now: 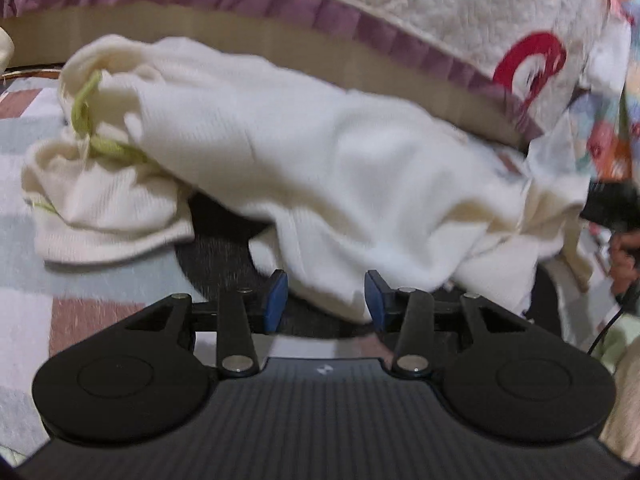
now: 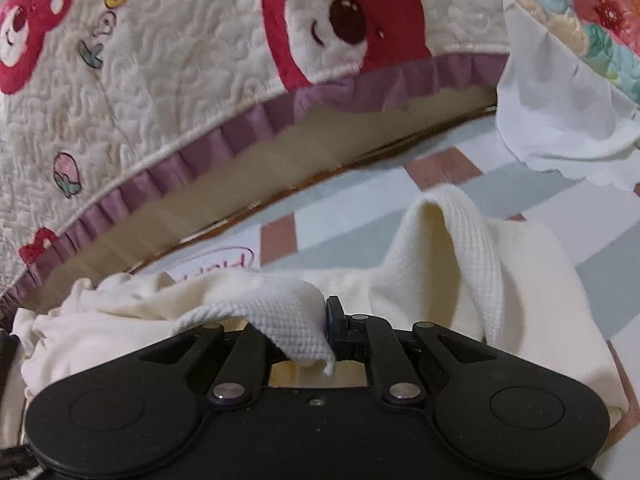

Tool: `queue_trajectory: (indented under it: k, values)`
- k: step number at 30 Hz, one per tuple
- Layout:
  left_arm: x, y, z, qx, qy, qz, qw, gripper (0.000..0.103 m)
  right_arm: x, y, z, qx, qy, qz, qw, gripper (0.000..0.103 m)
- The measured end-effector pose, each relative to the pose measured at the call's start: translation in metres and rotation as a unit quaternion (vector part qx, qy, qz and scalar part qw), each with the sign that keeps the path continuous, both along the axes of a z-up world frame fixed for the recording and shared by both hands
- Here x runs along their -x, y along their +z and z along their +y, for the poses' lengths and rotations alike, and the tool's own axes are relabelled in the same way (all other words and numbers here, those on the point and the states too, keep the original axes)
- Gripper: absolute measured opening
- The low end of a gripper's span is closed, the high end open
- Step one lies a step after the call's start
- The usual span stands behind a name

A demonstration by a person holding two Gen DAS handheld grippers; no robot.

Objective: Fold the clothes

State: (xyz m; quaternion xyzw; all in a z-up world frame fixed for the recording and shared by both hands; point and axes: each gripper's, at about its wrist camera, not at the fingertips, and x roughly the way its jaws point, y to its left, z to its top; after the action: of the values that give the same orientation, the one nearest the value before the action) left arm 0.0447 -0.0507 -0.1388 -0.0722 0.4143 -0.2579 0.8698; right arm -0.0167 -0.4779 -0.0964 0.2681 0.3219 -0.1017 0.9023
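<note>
Quilt: a cream quilted bedcover (image 2: 140,92) with a purple ruffled hem hangs over the bed edge along the top of both views; red bear faces and small embroidered letters run down it, too skewed for me to read.
Floor mat: a checked mat (image 2: 472,200) in pale blue-grey, white and dusty pink lies under everything. A pink oval outline with handwriting-style pink lettering (image 2: 224,266) shows upside down on it, half covered by cloth; I cannot make out the word.
Garment: the cream waffle-knit garment (image 1: 320,168) lies crumpled on the mat just below the bed edge, with a yellow-green cord (image 1: 86,108) at its bunched left end. In the right wrist view one ribbed fold stands up in a peak.
Left hand-held gripper (image 1: 326,300): low and level over the mat, pointing at the bed. Its blue pads (image 1: 276,300) stand apart, with the near hem of the garment lying between them, unpinched.
Right hand-held gripper (image 2: 326,328): also level and facing the bed, its jaws brought together on a white waffle-weave flap of the garment that drapes across its left finger.
Logo: a small pale mark (image 1: 322,370) sits on the left gripper's ribbed body, too small to read.
</note>
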Motion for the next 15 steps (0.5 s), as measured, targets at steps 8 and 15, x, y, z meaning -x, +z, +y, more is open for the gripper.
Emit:
queue_trajectory:
  k: [8,15]
  values:
    - [-0.041,-0.017,0.015,0.114,0.096,0.05,0.9876,0.054,-0.003,-0.003,0.001,-0.008,0.007,0.002,1.0,0.014]
    - [-0.04,-0.019,0.004,0.132,0.092,0.045,0.986,0.044,-0.006,-0.015,-0.004,-0.04,0.014,0.018,0.999,0.015]
